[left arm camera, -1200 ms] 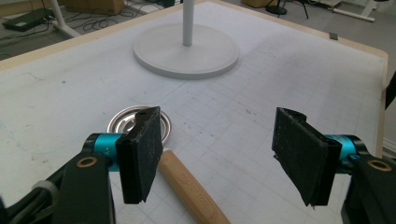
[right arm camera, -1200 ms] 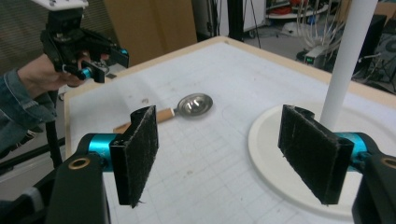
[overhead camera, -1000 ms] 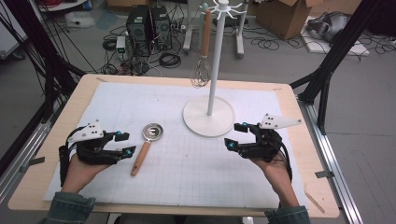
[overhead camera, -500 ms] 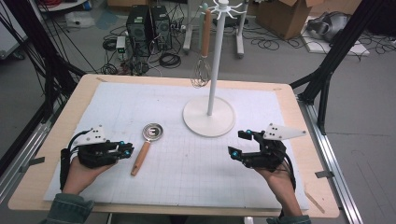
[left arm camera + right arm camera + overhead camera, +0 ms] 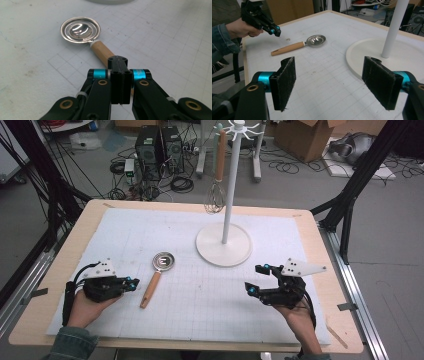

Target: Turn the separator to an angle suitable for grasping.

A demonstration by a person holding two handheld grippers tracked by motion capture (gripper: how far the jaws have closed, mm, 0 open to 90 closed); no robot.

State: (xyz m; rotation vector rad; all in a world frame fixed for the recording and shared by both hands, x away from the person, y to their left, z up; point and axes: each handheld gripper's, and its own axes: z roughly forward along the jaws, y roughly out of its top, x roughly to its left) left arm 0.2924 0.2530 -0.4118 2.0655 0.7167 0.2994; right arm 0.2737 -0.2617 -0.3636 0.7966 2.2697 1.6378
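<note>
While my left gripper [image 5: 131, 283] hangs with fingers pressed together, empty, just short of the strainer [image 5: 157, 274], I note that it lies flat on the white mat toward the desk's [image 5: 67, 257] left edge. Metal bowl [image 5: 80, 29] looks light, thin, slick; wooden handle [image 5: 101, 50] stiff and grippier, so I'd pinch there, mid-handle. Right gripper [image 5: 257, 280] waits, fingers wide, near the stand's base [image 5: 223, 246].

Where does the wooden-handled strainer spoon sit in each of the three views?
High view: wooden-handled strainer spoon lies left of centre on the mat, bowl toward the white stand base.
Left gripper view: bowl upper left, handle running down behind the shut fingers.
Right gripper view: upper centre-left.
Shared landmark: the stand base, at right in the right gripper view.
</note>
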